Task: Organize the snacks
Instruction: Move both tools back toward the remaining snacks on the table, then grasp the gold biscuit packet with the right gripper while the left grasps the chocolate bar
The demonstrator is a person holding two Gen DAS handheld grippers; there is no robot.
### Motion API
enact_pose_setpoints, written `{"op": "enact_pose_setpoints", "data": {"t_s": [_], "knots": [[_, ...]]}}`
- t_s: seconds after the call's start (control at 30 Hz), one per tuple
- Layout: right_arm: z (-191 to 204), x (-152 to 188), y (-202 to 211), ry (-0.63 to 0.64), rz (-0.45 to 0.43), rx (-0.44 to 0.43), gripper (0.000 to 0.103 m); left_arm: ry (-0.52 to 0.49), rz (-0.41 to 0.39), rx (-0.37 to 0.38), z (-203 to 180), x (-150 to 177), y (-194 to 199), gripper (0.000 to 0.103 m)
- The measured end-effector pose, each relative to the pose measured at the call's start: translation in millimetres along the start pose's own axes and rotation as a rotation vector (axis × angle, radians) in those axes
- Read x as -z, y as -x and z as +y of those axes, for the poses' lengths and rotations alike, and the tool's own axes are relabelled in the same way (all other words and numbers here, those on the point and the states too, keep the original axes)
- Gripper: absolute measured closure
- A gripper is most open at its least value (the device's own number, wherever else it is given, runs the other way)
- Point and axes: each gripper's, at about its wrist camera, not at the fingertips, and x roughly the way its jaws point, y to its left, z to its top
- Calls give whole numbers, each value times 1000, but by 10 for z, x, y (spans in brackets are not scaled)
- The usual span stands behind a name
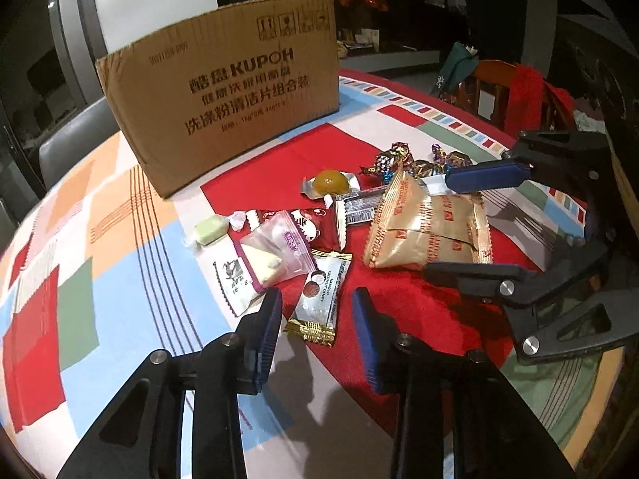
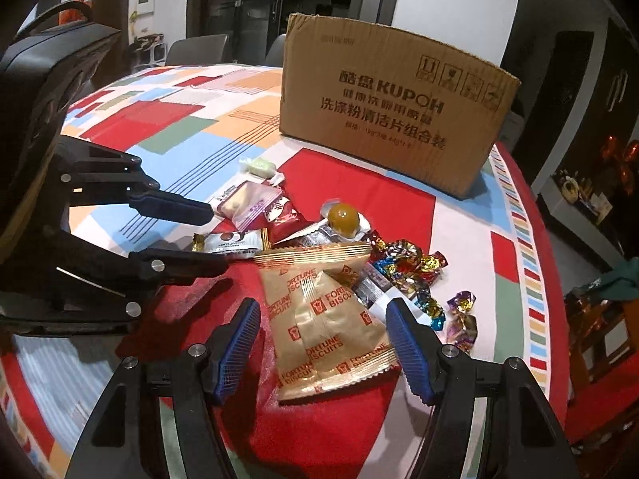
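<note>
A: Left wrist view first. Your left gripper hangs over the coconut candy packet, a finger either side of its near end; the pads aren't touching it, so those jaws are open. The packet lies flat on the tablecloth.

B: And off to the right there?

A: That's your right gripper, its two fingers bracketing the gold biscuit bag. Behind stands the cardboard box, upright, well apart from the snacks.

B: Now the right wrist view.

A: Your right gripper straddles the gold biscuit bag; the blue pads stand clear of both edges, so it's open too. Foil-wrapped candies sit just beside the bag, the jelly cup beyond it, the cardboard box at the back.

B: Your left one?

A: The left gripper shows side-on, around the coconut candy packet.
</note>
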Motion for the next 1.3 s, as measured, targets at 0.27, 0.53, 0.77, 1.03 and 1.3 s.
{"op": "enact_pose_setpoints", "data": {"t_s": [0.27, 0.53, 0.77, 1.03, 1.3], "knots": [[2, -6, -97, 7, 18, -13, 37, 49, 20, 42, 71, -51, -90, 76], [-52, -9, -68, -38, 7, -34, 57, 92, 17, 59, 76, -33, -72, 83], [-82, -7, 12, -70, -13, -43, 61, 133, 9, 63, 48, -19, 33, 84], [-115, -41, 179, -96, -50, -48, 61, 167, -50, 42, -3, -78, 288, 84], [-148, -132, 413, -112, -110, -43, 61, 204, -123, 11, -26, -216, 584, 84]]}}
